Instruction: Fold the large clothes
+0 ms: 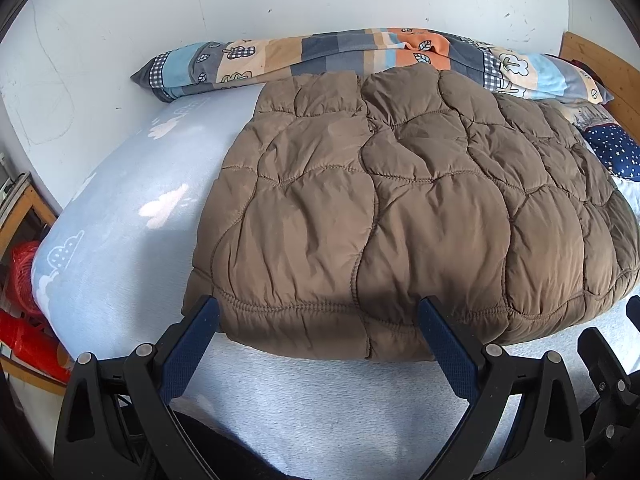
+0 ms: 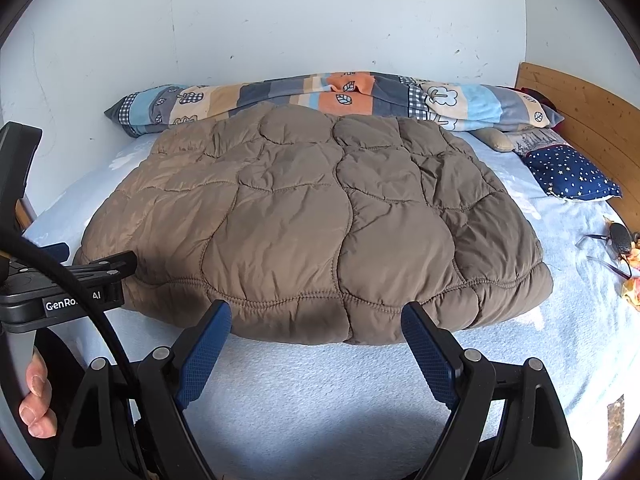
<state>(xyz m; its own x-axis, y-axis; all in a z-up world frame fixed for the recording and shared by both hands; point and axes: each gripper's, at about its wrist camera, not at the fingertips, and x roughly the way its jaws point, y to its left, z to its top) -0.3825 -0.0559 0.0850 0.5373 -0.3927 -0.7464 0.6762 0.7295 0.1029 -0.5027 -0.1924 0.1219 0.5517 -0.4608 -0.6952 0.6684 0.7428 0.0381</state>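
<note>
A brown quilted puffer jacket (image 1: 392, 216) lies folded into a thick rectangle on the light blue bed; it also shows in the right wrist view (image 2: 312, 224). My left gripper (image 1: 320, 316) is open and empty, its blue-padded fingers (image 1: 192, 344) spread at the jacket's near hem, close to its left corner. My right gripper (image 2: 316, 320) is open and empty, fingers spread just in front of the near hem. The left gripper's body (image 2: 68, 280) shows at the left of the right wrist view, beside the jacket's left corner.
A rolled patchwork blanket (image 2: 320, 96) lies along the wall behind the jacket. A navy star-print pillow (image 2: 572, 176) and a wooden headboard (image 2: 588, 112) are at the right. Glasses and small items (image 2: 616, 248) lie on the bed sheet (image 2: 320, 392). Red objects (image 1: 24, 320) sit beside the bed's left edge.
</note>
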